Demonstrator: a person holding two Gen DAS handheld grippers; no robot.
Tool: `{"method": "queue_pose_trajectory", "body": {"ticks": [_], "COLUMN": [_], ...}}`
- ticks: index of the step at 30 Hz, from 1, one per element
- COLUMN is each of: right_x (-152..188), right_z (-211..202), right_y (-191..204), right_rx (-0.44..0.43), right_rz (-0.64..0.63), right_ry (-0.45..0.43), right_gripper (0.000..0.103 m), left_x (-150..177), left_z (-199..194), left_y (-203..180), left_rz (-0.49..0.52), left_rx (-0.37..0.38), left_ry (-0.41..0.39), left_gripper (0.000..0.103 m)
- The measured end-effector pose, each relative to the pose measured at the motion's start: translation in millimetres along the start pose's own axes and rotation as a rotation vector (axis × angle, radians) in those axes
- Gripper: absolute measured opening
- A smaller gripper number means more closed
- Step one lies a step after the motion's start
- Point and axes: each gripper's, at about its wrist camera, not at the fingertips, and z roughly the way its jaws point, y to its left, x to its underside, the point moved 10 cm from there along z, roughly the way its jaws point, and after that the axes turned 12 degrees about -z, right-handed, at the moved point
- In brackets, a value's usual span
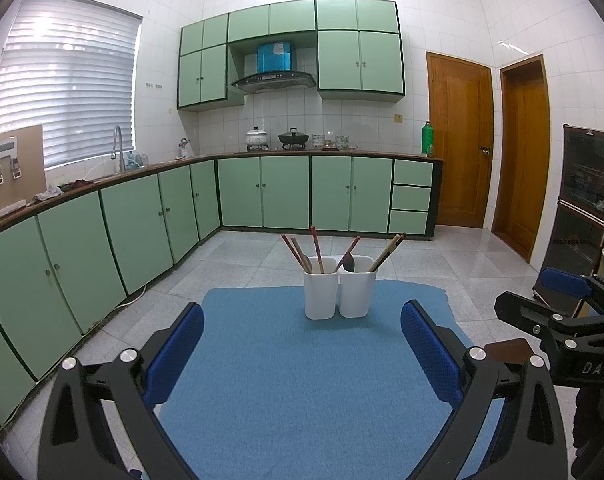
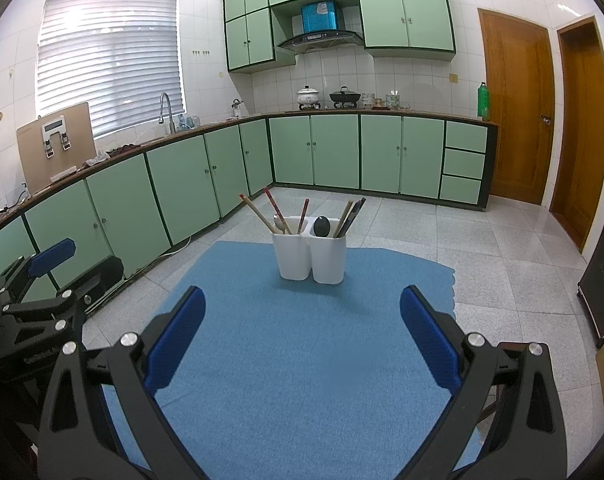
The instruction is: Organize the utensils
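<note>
A white two-compartment utensil holder (image 1: 339,294) stands upright at the far end of a blue mat (image 1: 302,380); it also shows in the right wrist view (image 2: 309,254). Several chopsticks (image 1: 316,250) lean out of both compartments, with a dark spoon (image 1: 349,264) in the right one and a light spoon (image 2: 279,222) in the left one. My left gripper (image 1: 302,354) is open and empty above the near mat. My right gripper (image 2: 302,338) is open and empty, also short of the holder. Each gripper shows at the edge of the other's view.
Green kitchen cabinets (image 1: 142,216) run along the left and back under a counter with a faucet (image 1: 118,148) and pots (image 1: 274,138). Two wooden doors (image 1: 490,144) are at the right. A dark glass-front cabinet (image 1: 582,208) stands at the far right on the tiled floor.
</note>
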Motion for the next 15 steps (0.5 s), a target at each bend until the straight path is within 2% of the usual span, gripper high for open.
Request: {"method": "queue_pose_trajectory", "body": {"ticks": [15], "right_x": [0.0], "right_z": [2.0], "right_y": [2.9], "right_rx": [-0.001], "right_rz": [0.002], "right_ry": [0.004], "right_gripper": [0.095], "left_x": [-0.2], "left_z": [0.4], "left_y": [0.3], "left_rz": [-0.002], "left_rx": [-0.002], "left_ry": [0.001], "left_gripper": [0.097]}}
